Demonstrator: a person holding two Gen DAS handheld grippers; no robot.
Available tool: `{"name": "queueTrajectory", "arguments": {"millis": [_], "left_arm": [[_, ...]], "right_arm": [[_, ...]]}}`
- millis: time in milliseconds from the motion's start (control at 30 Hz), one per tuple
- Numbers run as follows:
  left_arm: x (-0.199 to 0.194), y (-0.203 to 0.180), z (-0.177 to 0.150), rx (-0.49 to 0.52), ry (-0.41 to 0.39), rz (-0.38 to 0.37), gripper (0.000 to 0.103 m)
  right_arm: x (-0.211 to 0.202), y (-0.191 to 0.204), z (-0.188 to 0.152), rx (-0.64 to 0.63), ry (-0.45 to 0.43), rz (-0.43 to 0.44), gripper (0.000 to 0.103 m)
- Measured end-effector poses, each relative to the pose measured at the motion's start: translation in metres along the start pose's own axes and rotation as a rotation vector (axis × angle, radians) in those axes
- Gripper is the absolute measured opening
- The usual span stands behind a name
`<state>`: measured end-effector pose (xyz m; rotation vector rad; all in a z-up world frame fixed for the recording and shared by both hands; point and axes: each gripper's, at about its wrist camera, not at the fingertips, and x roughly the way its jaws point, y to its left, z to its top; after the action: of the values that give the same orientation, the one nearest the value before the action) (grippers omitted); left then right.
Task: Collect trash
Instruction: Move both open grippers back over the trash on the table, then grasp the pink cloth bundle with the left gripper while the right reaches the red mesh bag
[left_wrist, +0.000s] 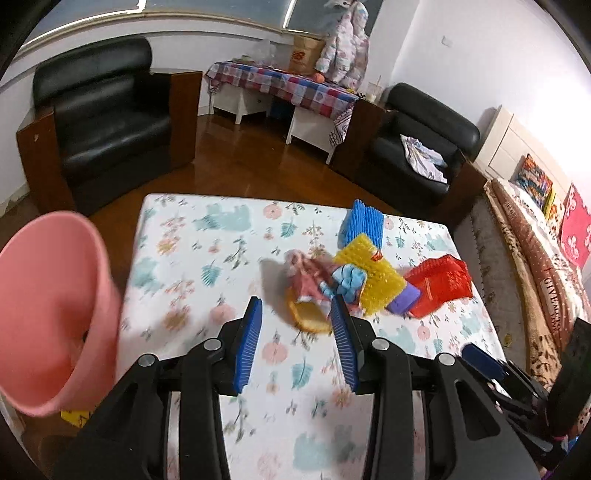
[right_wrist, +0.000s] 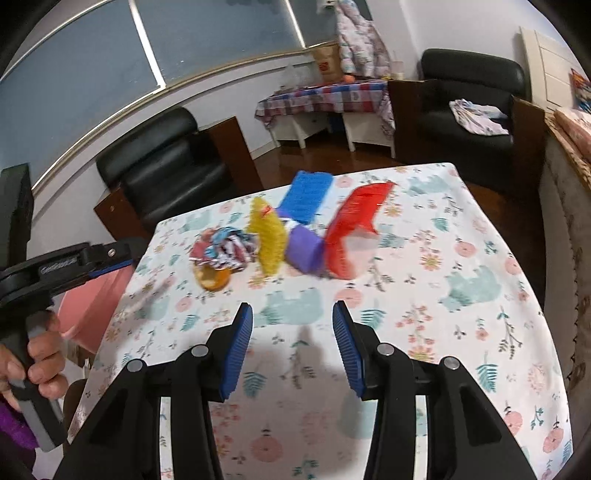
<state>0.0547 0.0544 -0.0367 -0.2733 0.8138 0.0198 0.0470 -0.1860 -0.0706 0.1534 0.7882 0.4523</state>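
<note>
trash pile (left_wrist: 354, 273), pink bin's mouth (left_wrist: 48, 317) left-wrist view only

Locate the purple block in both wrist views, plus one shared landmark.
Left wrist: purple block right of centre, between the yellow mesh and red mesh.
Right wrist: purple block centre, again between yellow mesh and red mesh.
Shared landmark: pink bin, at the table's left edge.
</note>
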Motion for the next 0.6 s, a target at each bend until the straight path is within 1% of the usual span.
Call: {"name": "queueTrajectory", "arguments": {"millis": [167, 333, 400, 433, 500, 533, 567, 600], "left_arm": [[0.038, -0.005, 0.015, 0.004, 0.043, 0.026, 0.039], [0.077, 0.005, 0.025, -0.053, 0.115, 0.032, 0.039], [0.089, 0.009, 0.027, -0.095, 0.143, 0.009, 0.039], [0.093, 0.011, 0.026, -0.118, 0.149, -0.015, 0.039], [0.095, 0.012, 0.025, -0.138, 0.139, -0.052, 0.039], [0.094, 0.011, 0.024, -0.131, 0.134, -0.06, 0.039], [0.094, 0.009, 0.023, -0.118, 0.132, -0.067, 0.037], [0.092, 0.006, 0.02, -0.101, 0.127, -0.081, 0.025]], "right_arm": [[0.001, -0.011, 0.002, 0.037, -0.006, 0.001, 0.045], [0.0, -0.021, 0.01, 0.087, -0.027, 0.022, 0.045], [-0.001, -0.023, 0.014, 0.098, -0.044, 0.022, 0.047], [-0.001, -0.024, 0.017, 0.103, -0.051, 0.023, 0.048], [0.0, -0.027, 0.023, 0.121, -0.061, 0.03, 0.049], [0.002, -0.028, 0.026, 0.131, -0.061, 0.036, 0.049], [0.003, -0.029, 0.027, 0.137, -0.061, 0.041, 0.049], [0.006, -0.03, 0.029, 0.145, -0.058, 0.046, 0.049]]}}
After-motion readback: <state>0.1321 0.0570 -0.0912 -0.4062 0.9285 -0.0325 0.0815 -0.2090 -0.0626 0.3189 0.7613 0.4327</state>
